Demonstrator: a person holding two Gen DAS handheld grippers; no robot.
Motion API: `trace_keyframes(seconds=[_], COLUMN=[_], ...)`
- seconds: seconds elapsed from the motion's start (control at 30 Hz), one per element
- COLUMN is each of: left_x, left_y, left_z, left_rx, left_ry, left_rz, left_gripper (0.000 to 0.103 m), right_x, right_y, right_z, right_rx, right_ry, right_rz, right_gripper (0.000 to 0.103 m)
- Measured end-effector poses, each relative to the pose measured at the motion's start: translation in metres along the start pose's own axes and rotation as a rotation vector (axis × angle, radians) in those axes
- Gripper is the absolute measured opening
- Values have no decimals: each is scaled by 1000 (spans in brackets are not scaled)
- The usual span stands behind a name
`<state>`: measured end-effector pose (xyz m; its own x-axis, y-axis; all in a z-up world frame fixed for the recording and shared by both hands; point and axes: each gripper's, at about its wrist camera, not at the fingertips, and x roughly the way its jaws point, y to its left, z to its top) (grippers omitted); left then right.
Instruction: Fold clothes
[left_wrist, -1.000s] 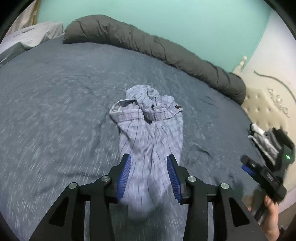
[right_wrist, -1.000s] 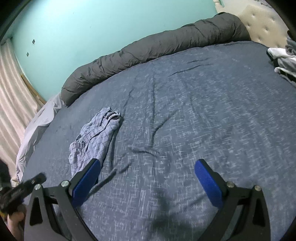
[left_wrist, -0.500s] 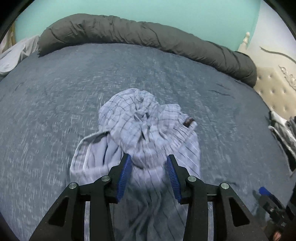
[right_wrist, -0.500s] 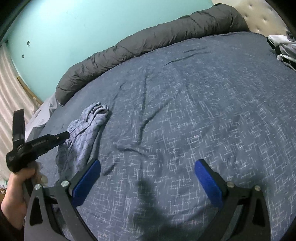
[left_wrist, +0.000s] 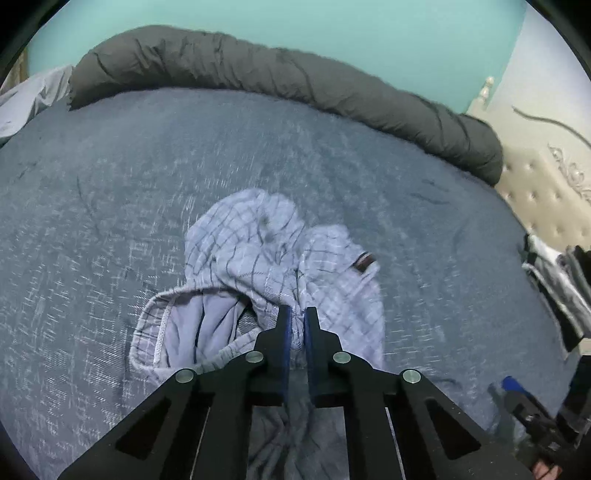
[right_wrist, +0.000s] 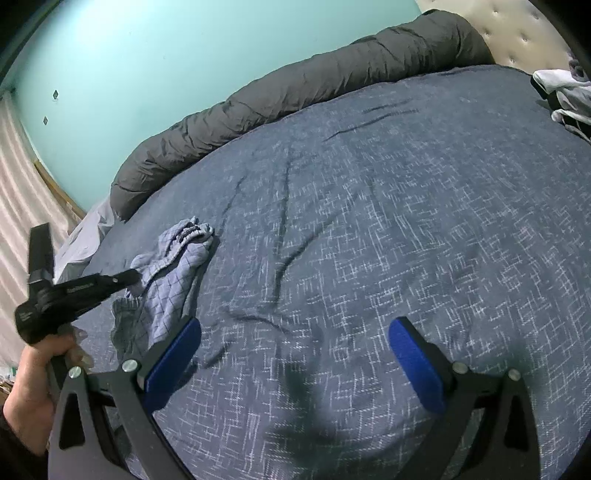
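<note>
A crumpled pale blue plaid garment (left_wrist: 258, 258) lies on the dark blue bedspread (left_wrist: 92, 221). My left gripper (left_wrist: 297, 319) is shut on a fold of the plaid garment near its middle. In the right wrist view the same garment (right_wrist: 166, 280) lies at the left, with the left gripper (right_wrist: 129, 275) pinching it. My right gripper (right_wrist: 295, 343) is open and empty, hovering over bare bedspread (right_wrist: 369, 221) to the right of the garment.
A rolled dark grey duvet (left_wrist: 295, 85) runs along the far edge of the bed against the teal wall. A pile of grey and white clothes (left_wrist: 557, 280) sits at the right edge by the tufted headboard (left_wrist: 546, 195). A pale sheet (right_wrist: 85, 236) lies at far left.
My left gripper moved forward over the garment and closed on a fold of it. The right gripper stayed open and shifted slightly.
</note>
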<state>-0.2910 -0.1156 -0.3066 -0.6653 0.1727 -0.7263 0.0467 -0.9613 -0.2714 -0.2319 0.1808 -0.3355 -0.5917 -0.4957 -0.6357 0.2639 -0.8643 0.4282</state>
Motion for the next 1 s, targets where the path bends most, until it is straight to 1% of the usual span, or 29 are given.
trace_keyframes(seconds=[0.13, 0.3, 0.43, 0.6, 0.77, 1.0], left_x=[-30, -87, -123, -153, -175, -214], left_y=[-14, -46, -60, -75, -94, -118], left_z=[3, 21, 35, 38, 37, 46], left_rx=[24, 107, 97, 85, 98, 106], left_ry=[-37, -90, -111, -128, -126, -161], left_rz=[-39, -81, -130, -152, -179, -219], left_gripper=[7, 7, 6, 6, 5, 4], right_x=[-1, -7, -19, -40, -57, -76], right_y=[2, 7, 8, 15, 32, 56], right_z=[2, 6, 6, -1, -9, -16], right_rx=[2, -19, -16, 1, -7, -34], right_ry=[-7, -27, -32, -34, -14, 17], right_rz=[5, 19, 37, 57, 101, 145], right_gripper=[102, 102, 102, 102, 102, 102])
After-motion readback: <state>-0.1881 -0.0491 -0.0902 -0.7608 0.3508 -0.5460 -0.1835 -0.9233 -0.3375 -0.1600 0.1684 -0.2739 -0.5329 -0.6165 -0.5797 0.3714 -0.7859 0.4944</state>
